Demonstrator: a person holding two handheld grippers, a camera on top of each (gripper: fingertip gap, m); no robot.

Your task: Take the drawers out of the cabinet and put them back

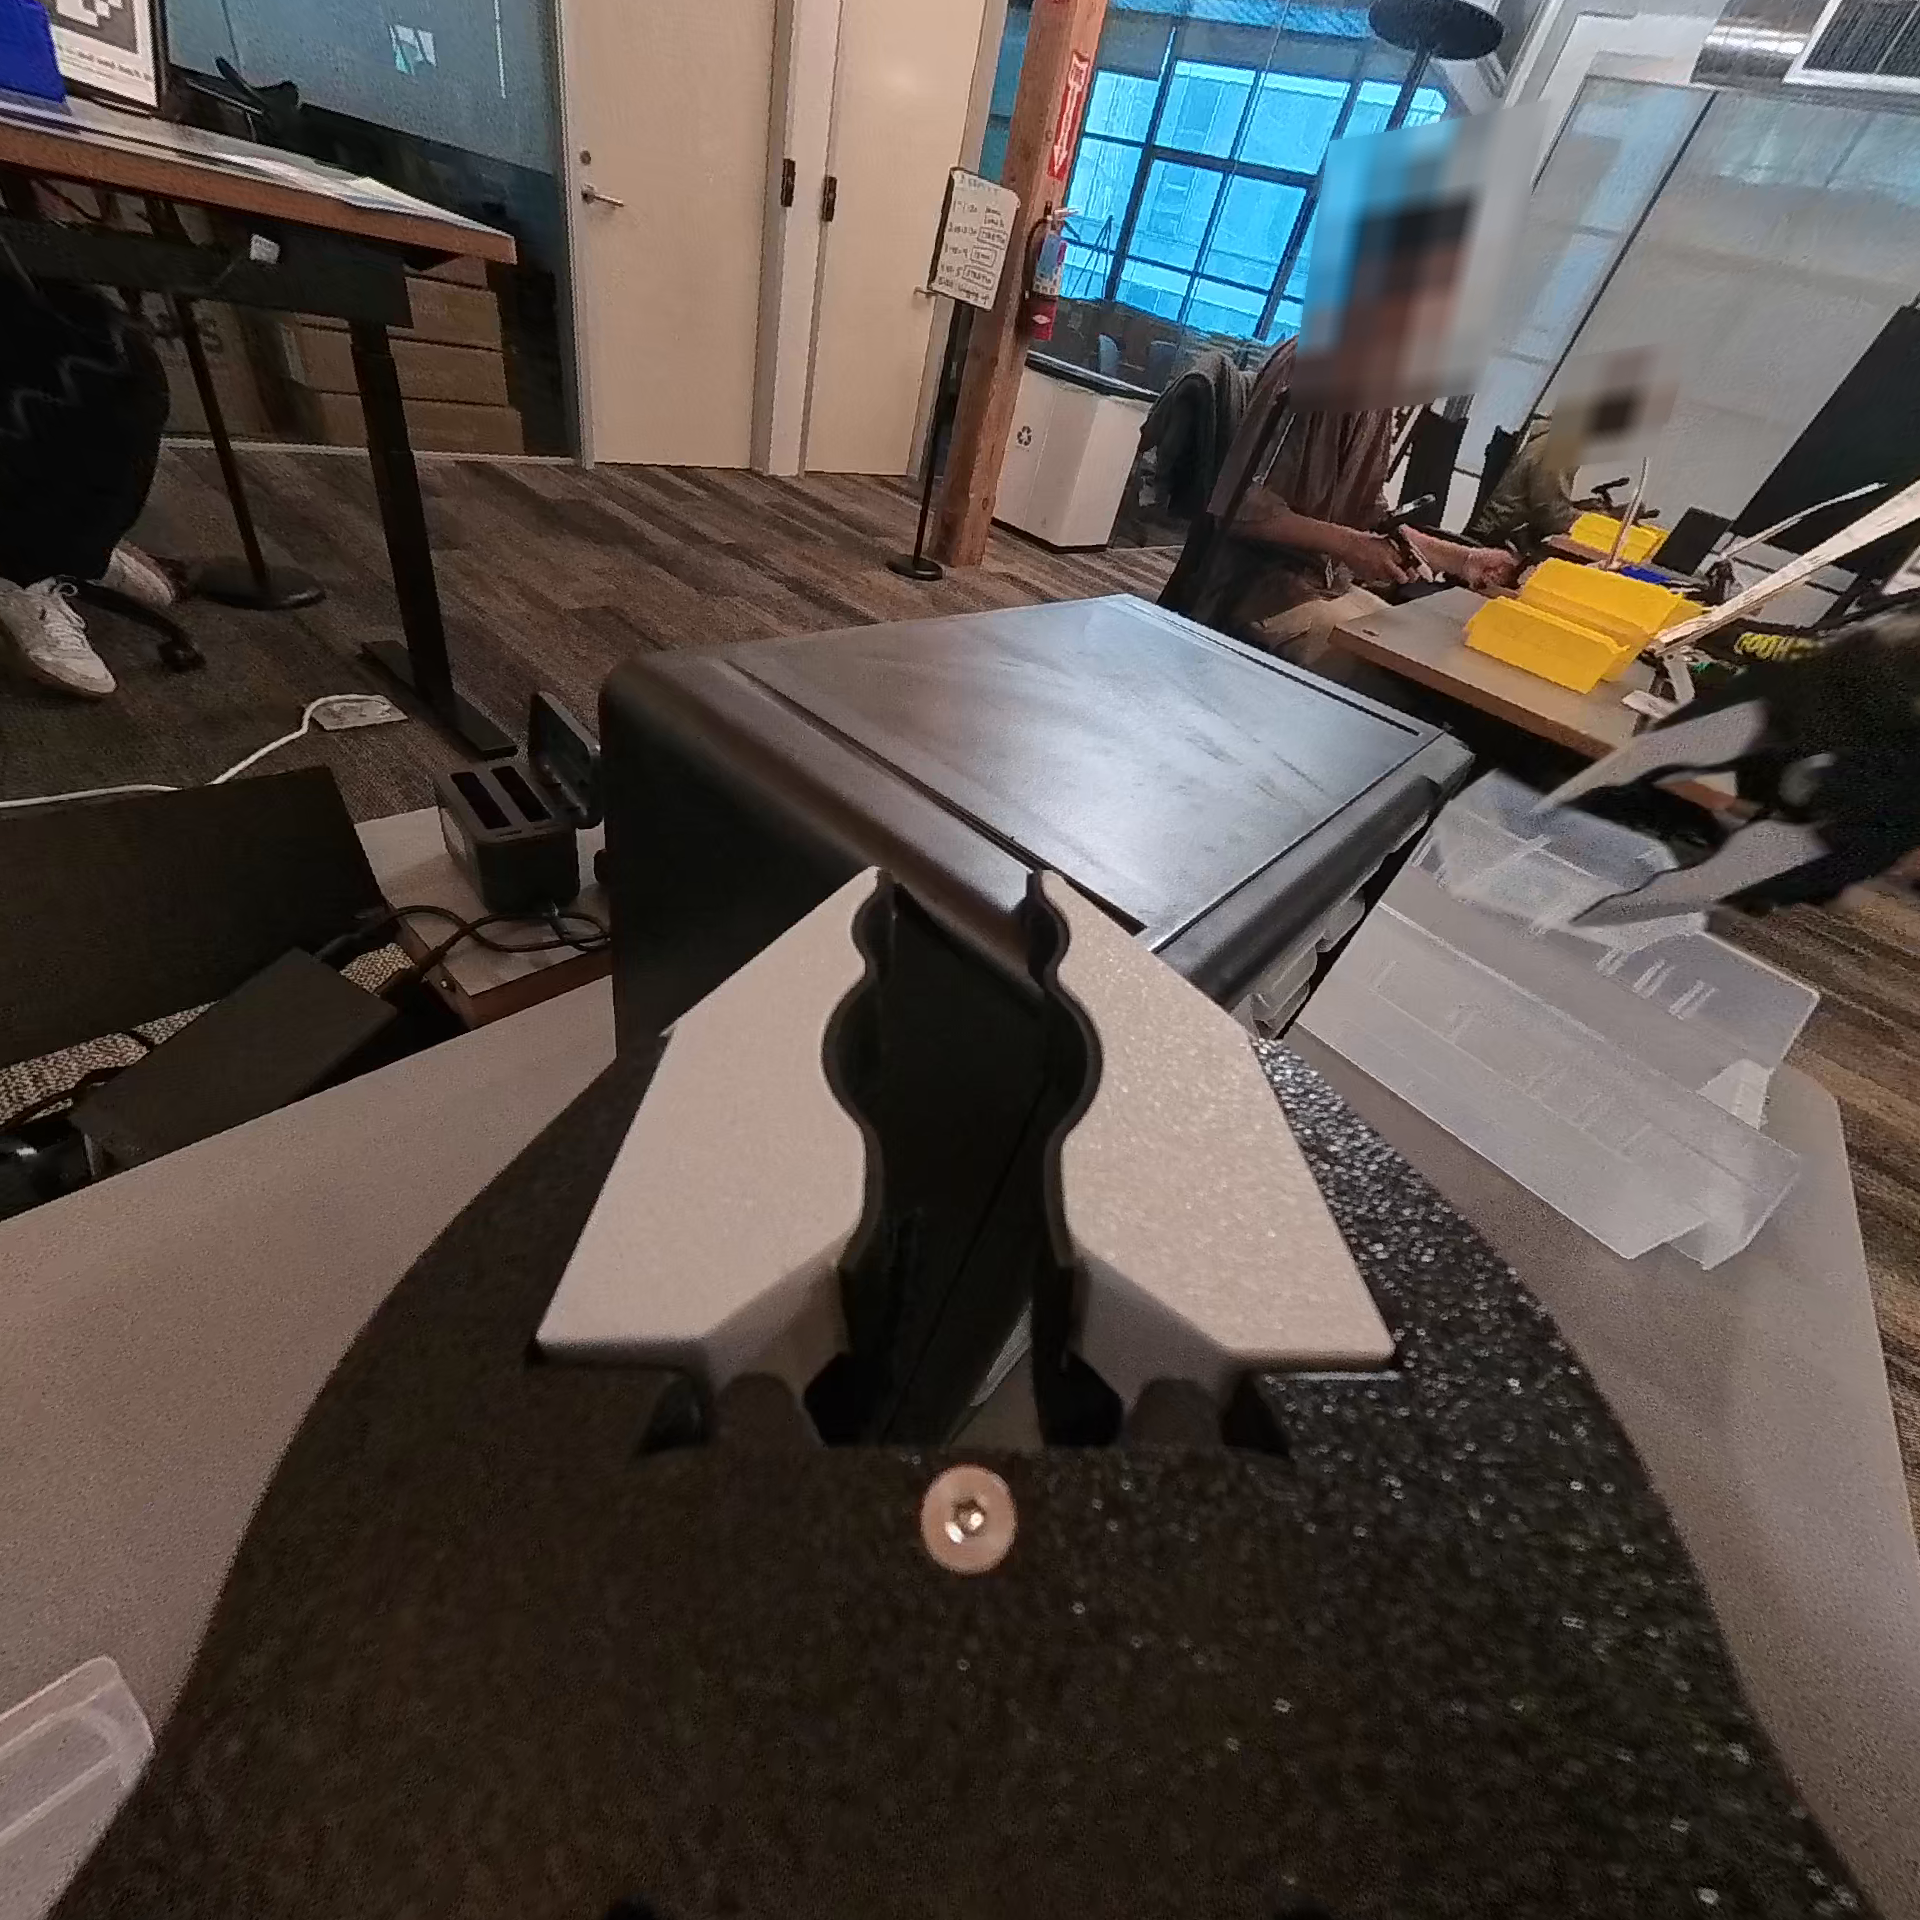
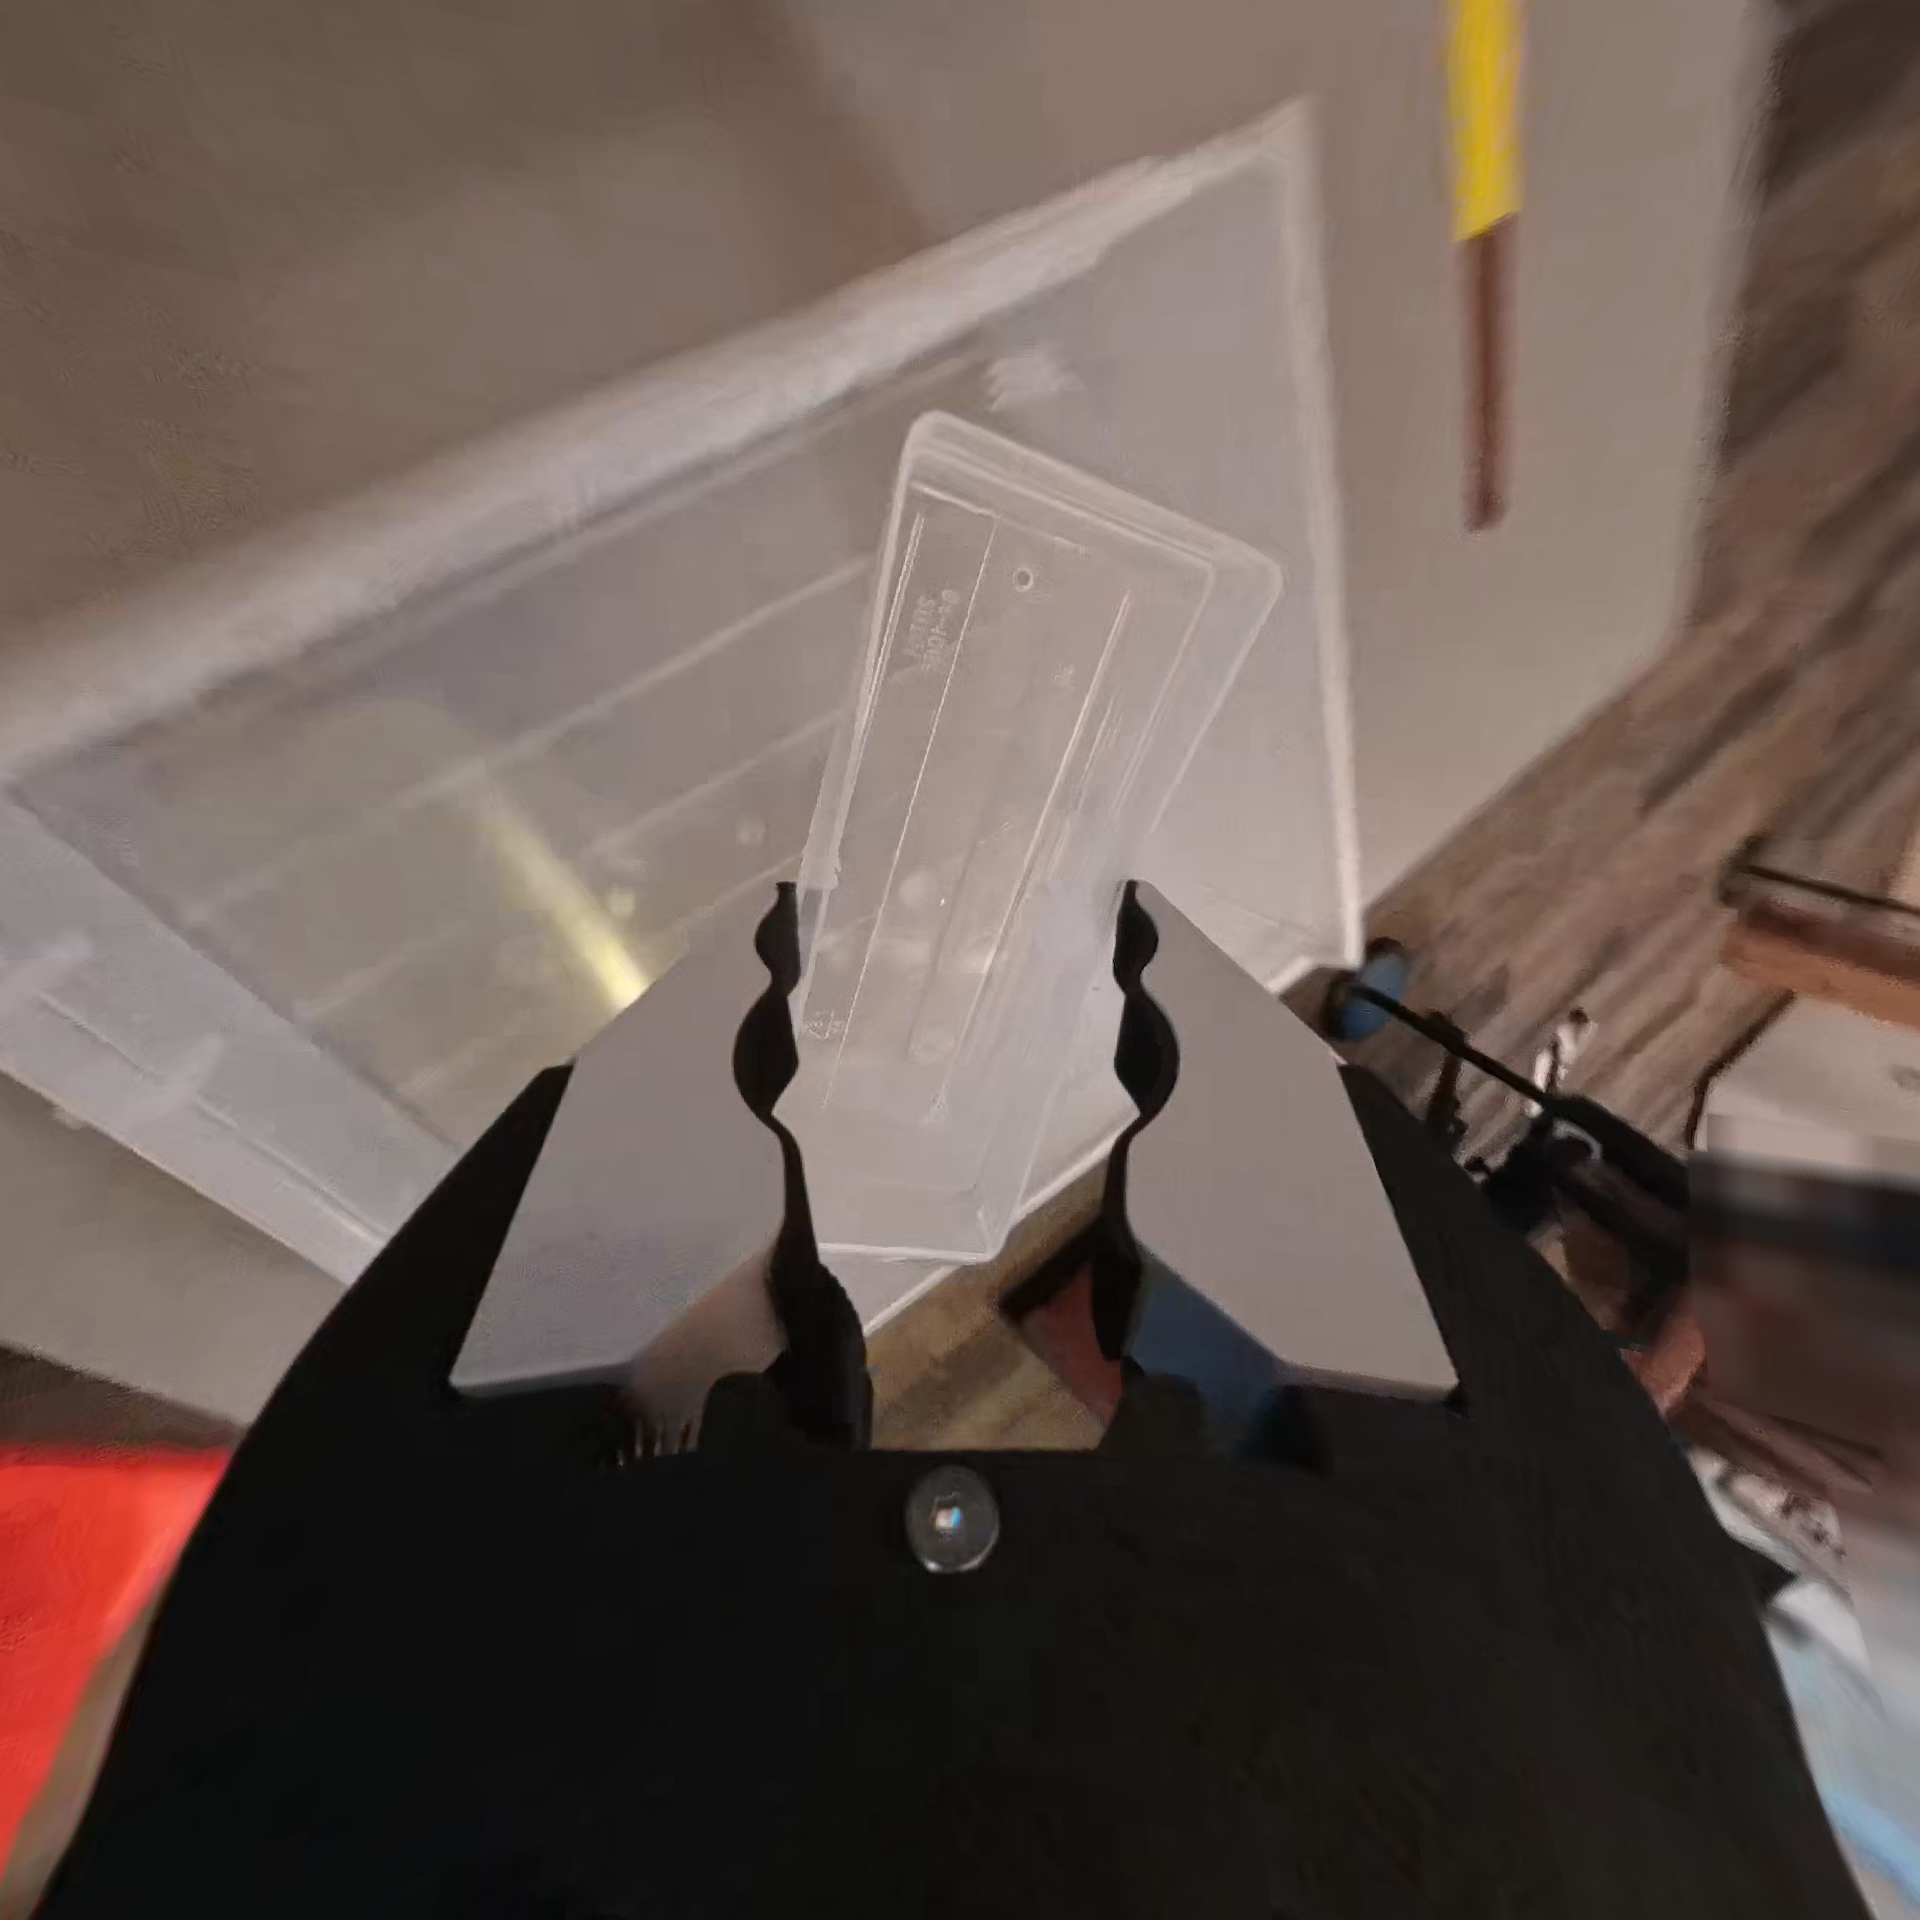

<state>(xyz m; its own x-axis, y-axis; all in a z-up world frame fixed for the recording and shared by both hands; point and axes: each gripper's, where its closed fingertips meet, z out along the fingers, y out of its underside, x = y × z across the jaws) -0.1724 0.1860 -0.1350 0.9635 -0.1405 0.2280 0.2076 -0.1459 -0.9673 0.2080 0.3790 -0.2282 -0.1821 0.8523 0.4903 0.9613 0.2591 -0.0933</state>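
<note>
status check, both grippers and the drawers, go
Left gripper clamped on black cabinet top edge. Right gripper holding small clear drawer over large clear drawers on table. Nothing obstructing.

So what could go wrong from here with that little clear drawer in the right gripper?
1. The right gripper pinches the small clear drawer only at its near end, so it could slip or twist.
2. That view is blurred with motion, and the drawer could clip the larger clear drawer behind it.
3. The left gripper clamps the black cabinet's edge; losing it could shift the cabinet.
</note>
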